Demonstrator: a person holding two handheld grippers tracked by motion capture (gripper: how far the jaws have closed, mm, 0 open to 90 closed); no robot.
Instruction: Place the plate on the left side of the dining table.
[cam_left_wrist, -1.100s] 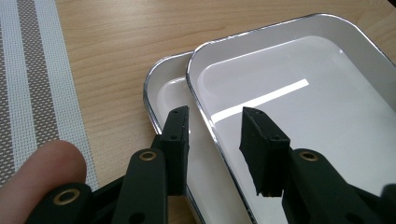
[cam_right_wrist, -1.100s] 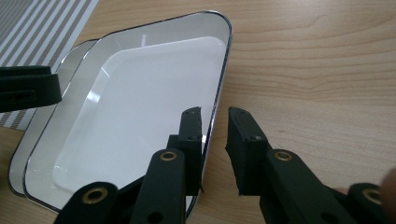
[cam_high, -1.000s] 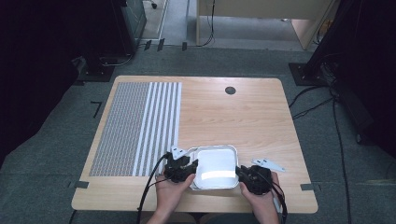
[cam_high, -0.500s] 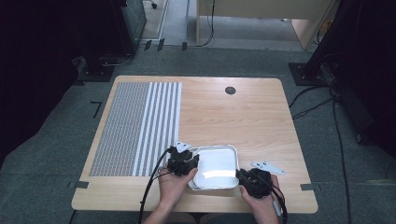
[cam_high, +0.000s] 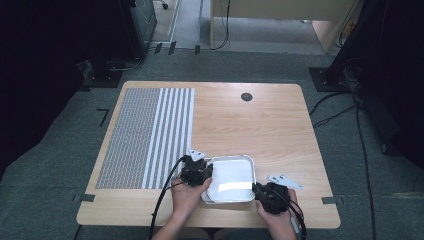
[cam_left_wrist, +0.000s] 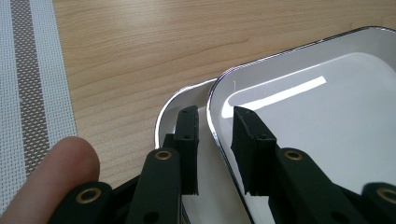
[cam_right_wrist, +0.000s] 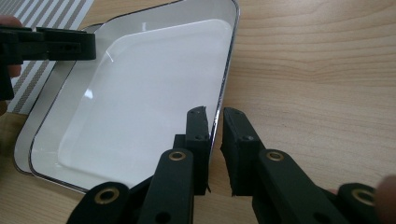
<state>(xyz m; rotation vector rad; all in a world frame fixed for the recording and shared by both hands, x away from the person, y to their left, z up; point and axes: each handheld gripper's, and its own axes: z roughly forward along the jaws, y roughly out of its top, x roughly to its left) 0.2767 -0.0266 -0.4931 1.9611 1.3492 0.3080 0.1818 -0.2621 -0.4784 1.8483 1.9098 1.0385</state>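
White trays (cam_high: 231, 179) with shiny silver rims, two stacked, at lower centre of the high view. Light brown wood grain on the table (cam_high: 260, 125). Placemat (cam_high: 147, 135) at left of the table: fine grey-and-white weave, then white and grey stripes along its right part. Black round spot (cam_high: 246, 97) at upper right of the tabletop. Black jaws on left gripper (cam_left_wrist: 217, 140) and right gripper (cam_right_wrist: 215, 135). Dark grey floor (cam_high: 65, 150) around.
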